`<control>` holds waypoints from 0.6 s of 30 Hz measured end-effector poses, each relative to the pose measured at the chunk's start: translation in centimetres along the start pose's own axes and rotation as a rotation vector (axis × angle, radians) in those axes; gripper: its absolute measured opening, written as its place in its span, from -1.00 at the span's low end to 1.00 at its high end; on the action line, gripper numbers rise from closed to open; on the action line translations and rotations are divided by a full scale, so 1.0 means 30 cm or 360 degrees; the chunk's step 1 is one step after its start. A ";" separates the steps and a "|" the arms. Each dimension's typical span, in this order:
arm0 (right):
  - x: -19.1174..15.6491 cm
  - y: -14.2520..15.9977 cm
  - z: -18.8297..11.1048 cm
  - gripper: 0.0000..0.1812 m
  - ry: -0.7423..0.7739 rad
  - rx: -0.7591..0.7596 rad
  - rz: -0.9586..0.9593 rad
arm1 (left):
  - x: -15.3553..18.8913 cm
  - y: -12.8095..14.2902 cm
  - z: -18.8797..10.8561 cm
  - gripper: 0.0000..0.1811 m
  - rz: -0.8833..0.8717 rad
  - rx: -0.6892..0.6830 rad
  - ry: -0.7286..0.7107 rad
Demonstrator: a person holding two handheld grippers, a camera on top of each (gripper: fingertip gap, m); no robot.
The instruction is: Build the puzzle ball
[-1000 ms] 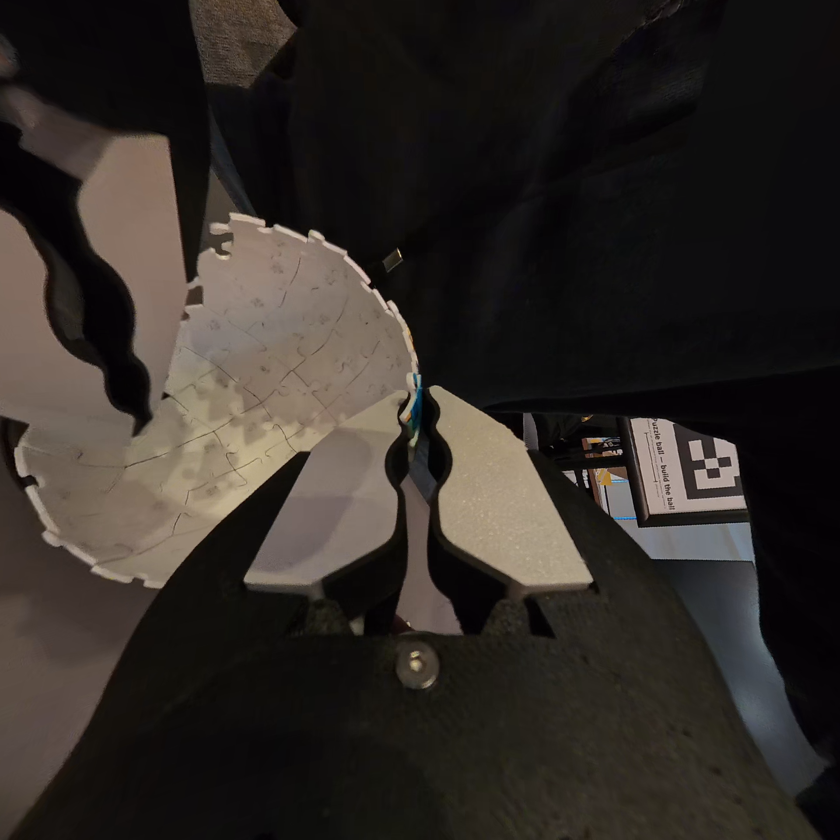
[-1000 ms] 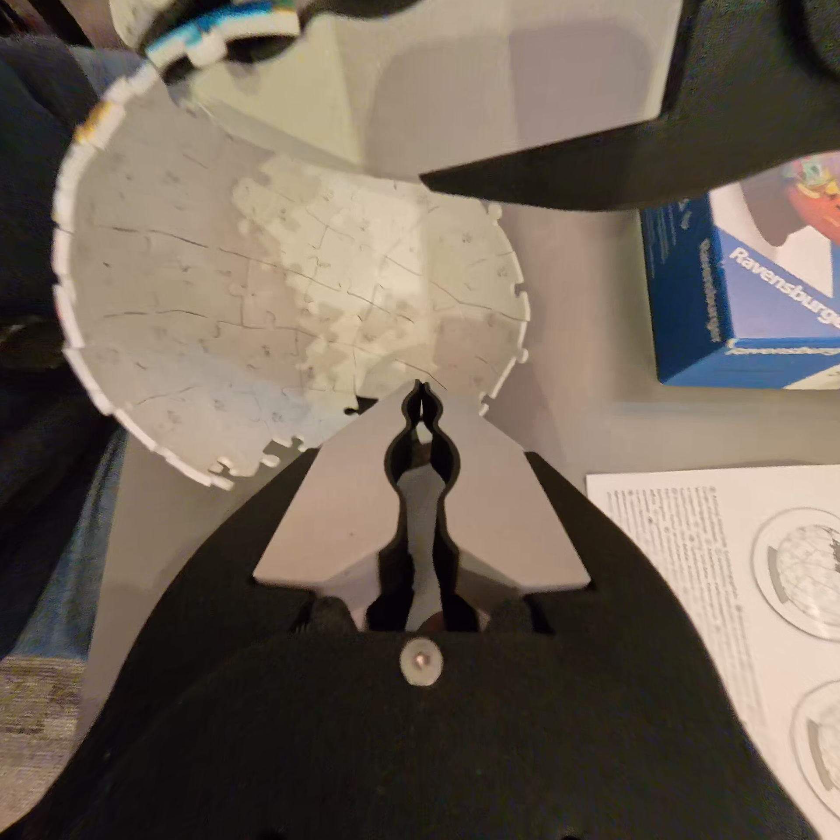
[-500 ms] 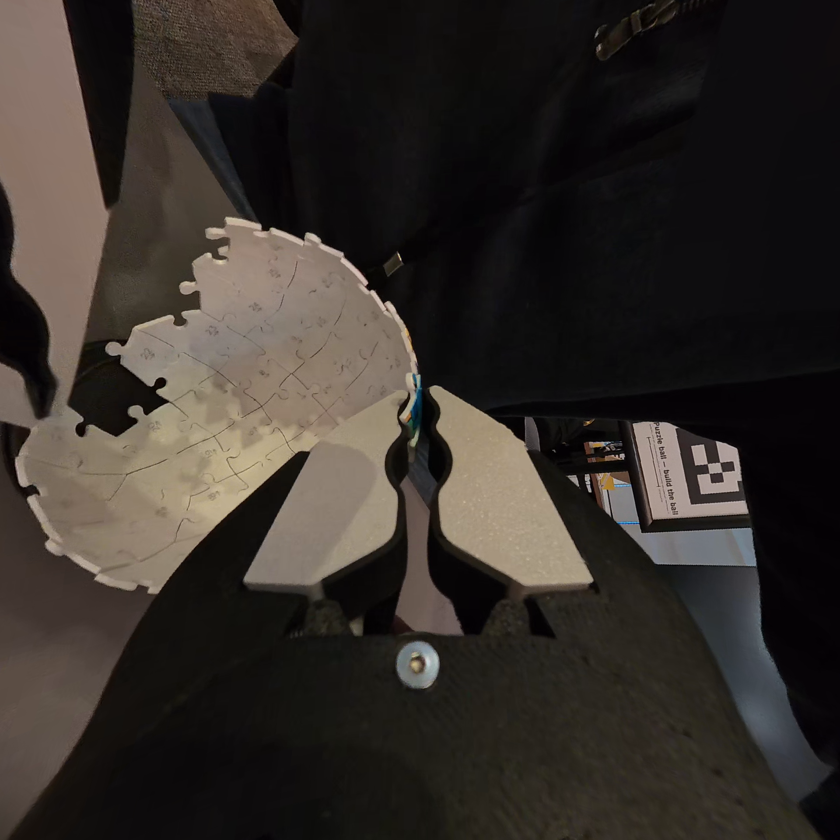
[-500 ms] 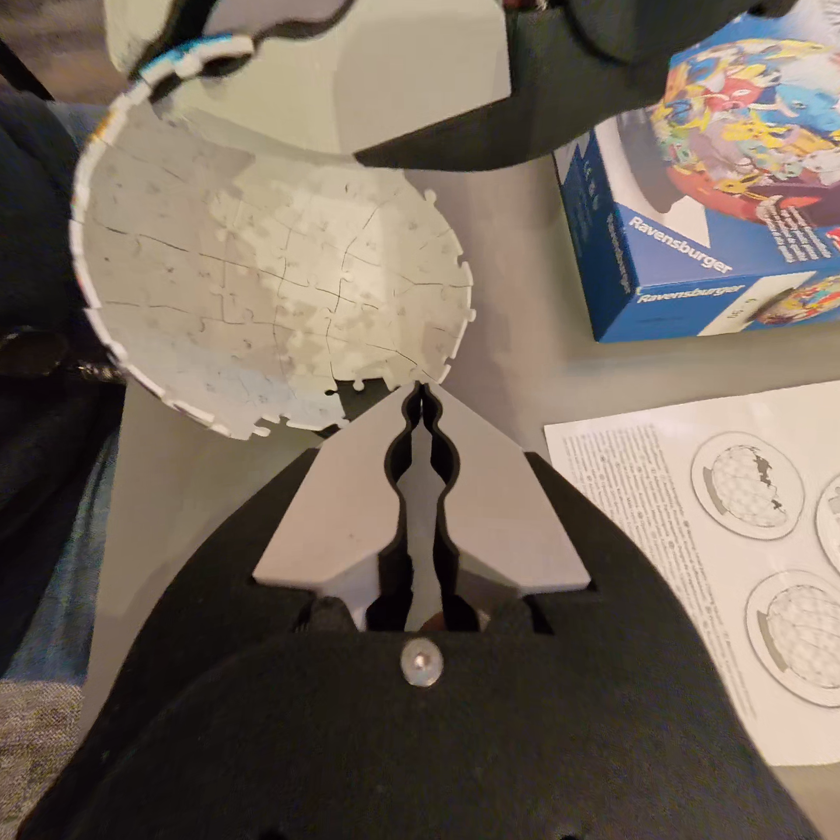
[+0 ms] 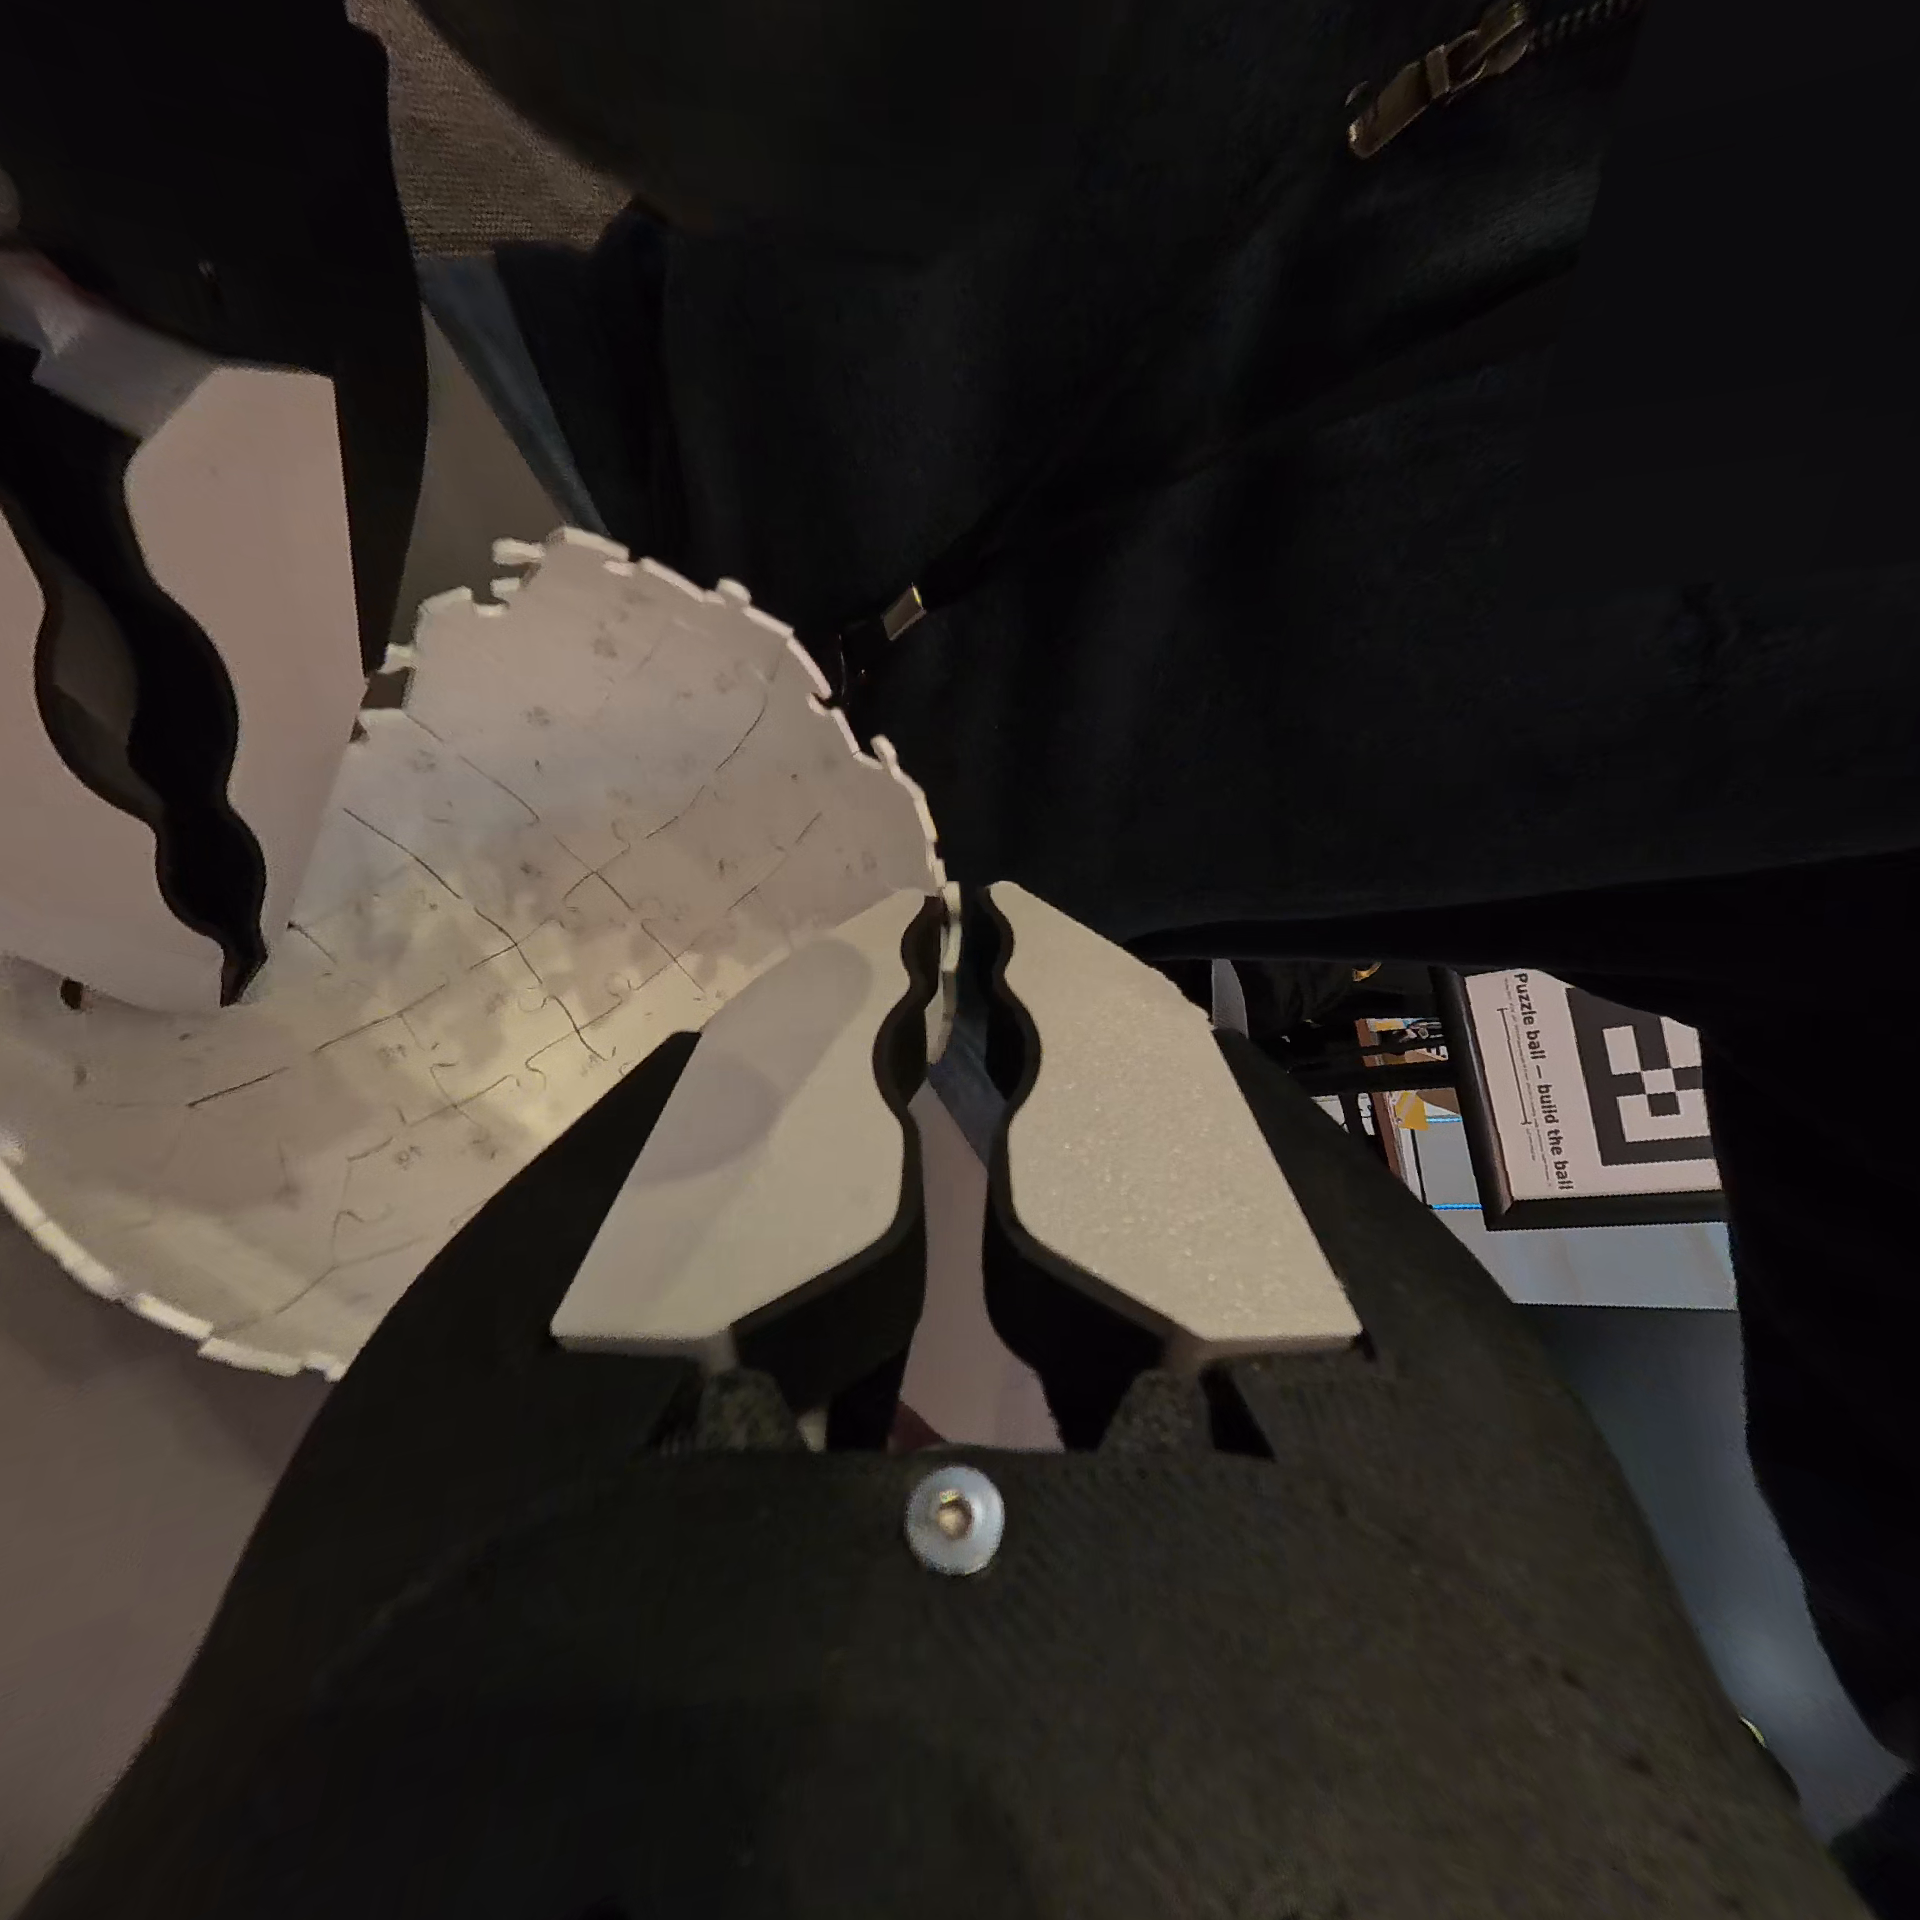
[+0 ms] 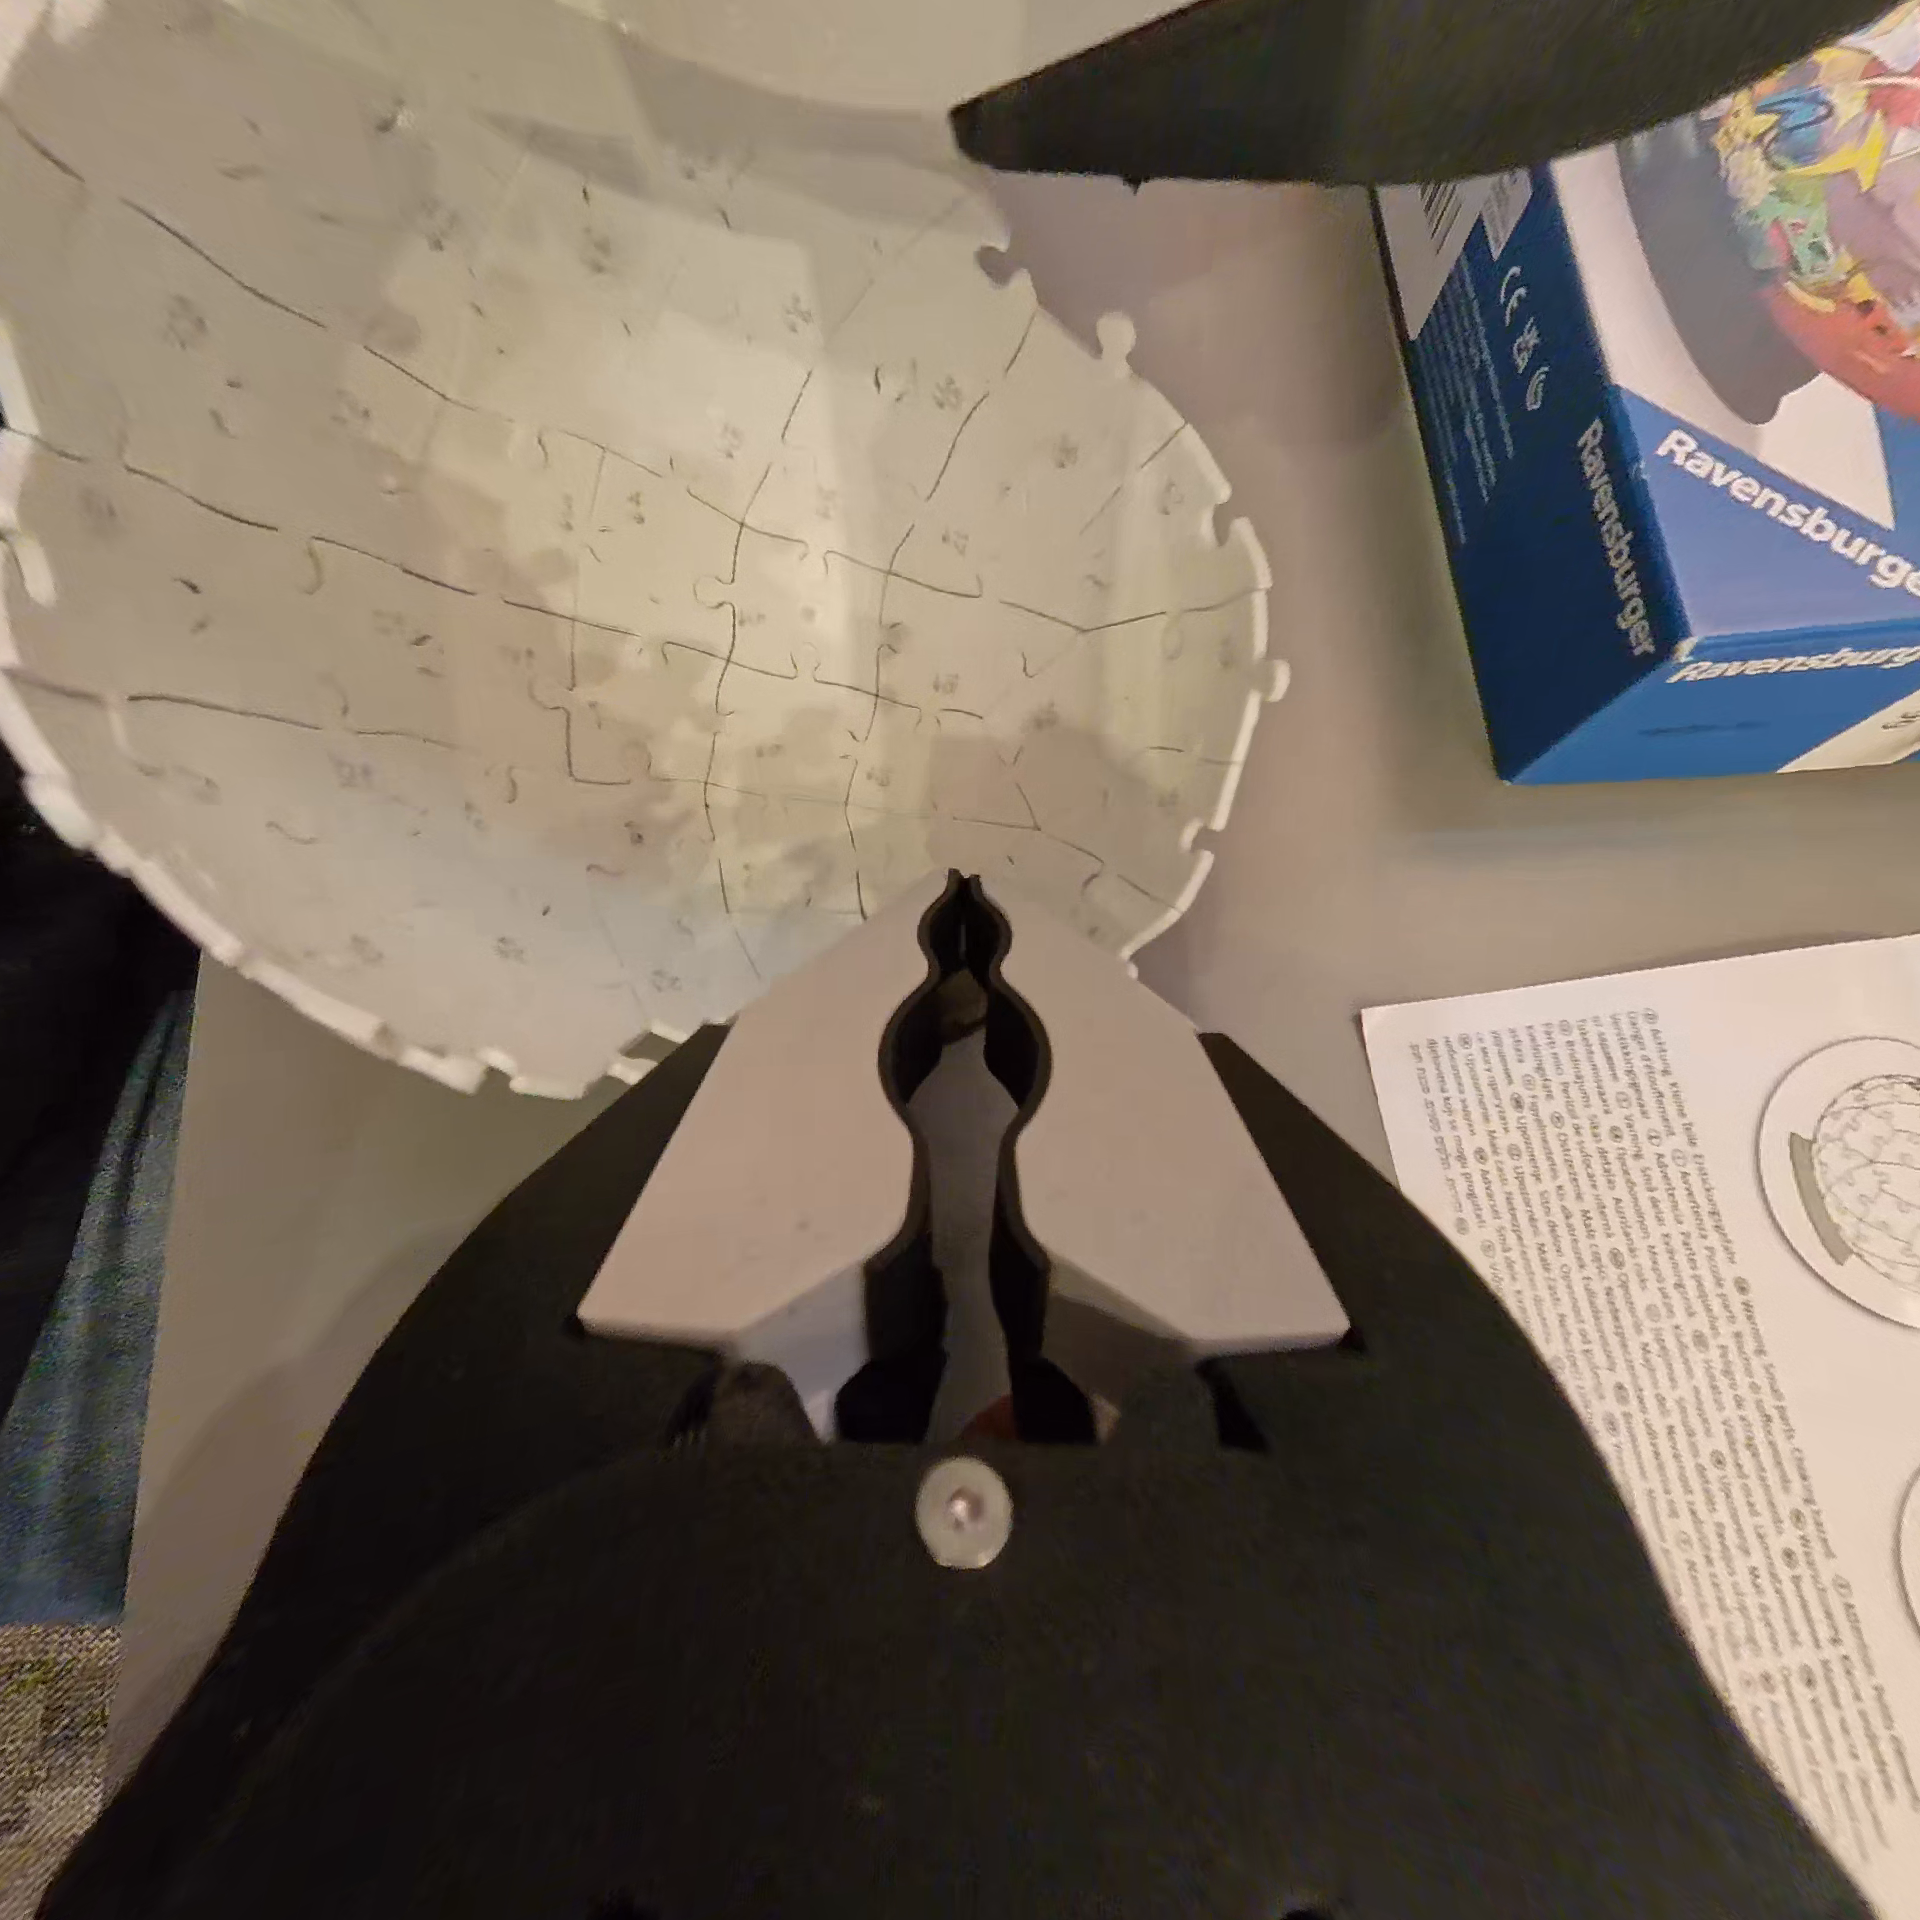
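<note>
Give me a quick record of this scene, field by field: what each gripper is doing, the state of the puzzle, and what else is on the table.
left gripper: shut on the rim of the puzzle shell
right gripper: shut, tips inside the shell; any piece between them can't be made out
puzzle shell: partly built white bowl, inner side facing both cameras, jagged open edge
table: grey
puzzle box: blue, right of shell
instruction sheet: below box

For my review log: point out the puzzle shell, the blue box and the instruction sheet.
puzzle shell (image 6: 644, 582), right wrist view, white inner surface.
blue box (image 6: 1558, 540), right wrist view, blue side face.
instruction sheet (image 6: 1621, 1299), right wrist view, printed text area.
</note>
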State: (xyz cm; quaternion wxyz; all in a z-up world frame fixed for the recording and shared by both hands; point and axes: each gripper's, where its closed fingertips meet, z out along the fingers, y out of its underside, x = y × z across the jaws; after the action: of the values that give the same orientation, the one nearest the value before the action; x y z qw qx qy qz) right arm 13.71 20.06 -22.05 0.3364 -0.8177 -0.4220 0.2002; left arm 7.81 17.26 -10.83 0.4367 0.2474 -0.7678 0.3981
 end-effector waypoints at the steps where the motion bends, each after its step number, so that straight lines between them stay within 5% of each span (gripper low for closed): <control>1: 0.000 0.001 0.001 -1.00 0.0003 -0.0006 -0.0005 | -0.001 0.001 0.000 -0.94 -0.0003 0.0001 -0.0001; 18: 0.004 -0.019 -0.021 -1.00 -0.0012 0.0071 0.0028 | 0.007 -0.016 -0.091 -0.76 0.0117 0.0128 -0.0320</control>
State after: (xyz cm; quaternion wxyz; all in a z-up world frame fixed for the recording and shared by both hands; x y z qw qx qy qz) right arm 13.84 20.15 -21.21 0.3512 -0.8129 -0.4115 0.2155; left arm 9.34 19.25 -9.62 0.3325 0.2750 -0.7997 0.4175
